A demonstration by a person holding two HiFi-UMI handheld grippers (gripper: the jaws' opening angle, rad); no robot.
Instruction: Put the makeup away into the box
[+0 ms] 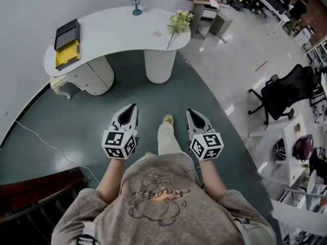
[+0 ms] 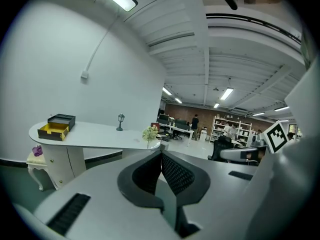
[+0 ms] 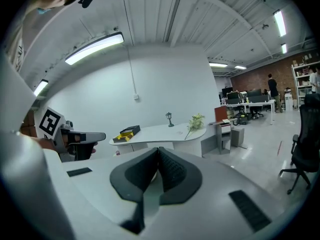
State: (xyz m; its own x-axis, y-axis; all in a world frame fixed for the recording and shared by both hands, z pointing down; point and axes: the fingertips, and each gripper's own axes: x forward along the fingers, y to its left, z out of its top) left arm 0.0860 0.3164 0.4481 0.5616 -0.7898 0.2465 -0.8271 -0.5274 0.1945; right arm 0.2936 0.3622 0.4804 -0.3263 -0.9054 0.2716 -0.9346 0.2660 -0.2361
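Stands well back from the white table [image 1: 117,27]. Holds left gripper [image 1: 132,109] and right gripper [image 1: 190,112] out front, both squeezed shut, nothing inside. Black and yellow box [image 1: 67,42] at the table's left end; small pink thing [image 1: 157,34] beside the flowers [image 1: 179,22].

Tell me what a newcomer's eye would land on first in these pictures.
First come the two marker-cubed grippers low in the head view: the left gripper and the right gripper are held side by side, both shut and empty. Ahead of them a curved white table stands against the wall. A black and yellow box sits at its left end and a sprig of flowers at its right.
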